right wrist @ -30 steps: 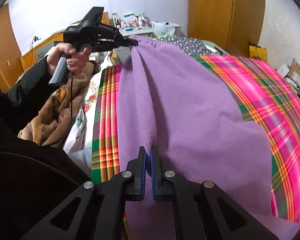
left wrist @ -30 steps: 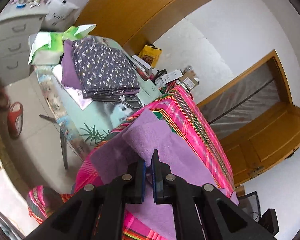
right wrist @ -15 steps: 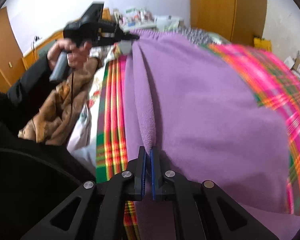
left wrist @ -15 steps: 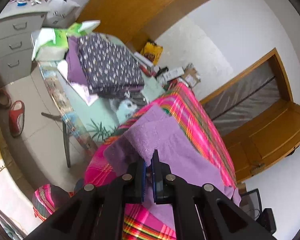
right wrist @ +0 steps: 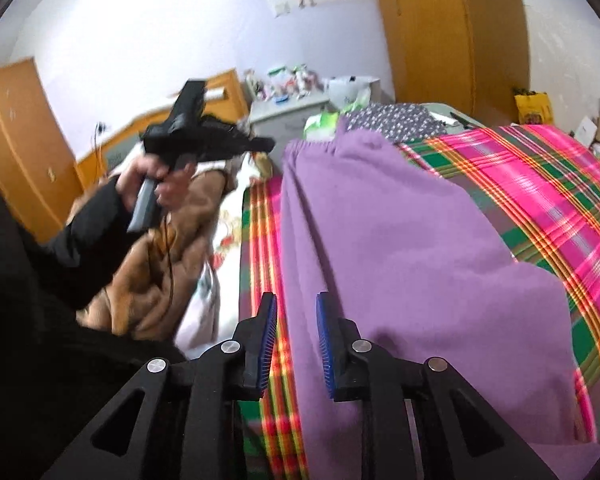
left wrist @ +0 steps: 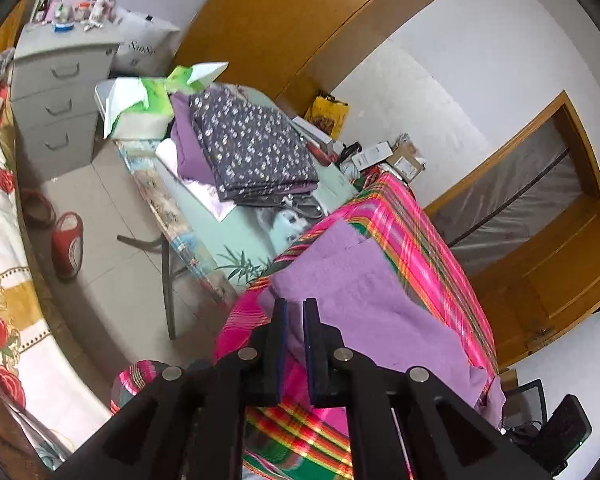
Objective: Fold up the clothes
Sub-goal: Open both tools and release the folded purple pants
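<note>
1. Blanket (right wrist: pixel 548 200), pink-and-green plaid, covers the work surface; we see it in both wrist views.
2. Purple fleece garment (right wrist: pixel 400 248) lies spread flat on the plaid, its gathered waistband at the far end near the side table. In the left wrist view the same garment (left wrist: pixel 364 292) shows a folded layer on top.
3. Side table (left wrist: pixel 236 240) beside the plaid carries a stack of folded clothes, a dark floral piece (left wrist: pixel 252 152) uppermost.
4. Grey drawer unit (left wrist: pixel 56 100) stands beyond the table; red slippers (left wrist: pixel 66 244) sit on the floor tiles.
5. Right gripper (right wrist: pixel 296 312) hangs just over the garment's near left edge, jaws parted, nothing between the blue pads.
6. Left gripper (left wrist: pixel 293 312) is held in a hand (right wrist: pixel 160 180) above the waistband end; we see a narrow gap between its jaws, no cloth pinched.
</note>
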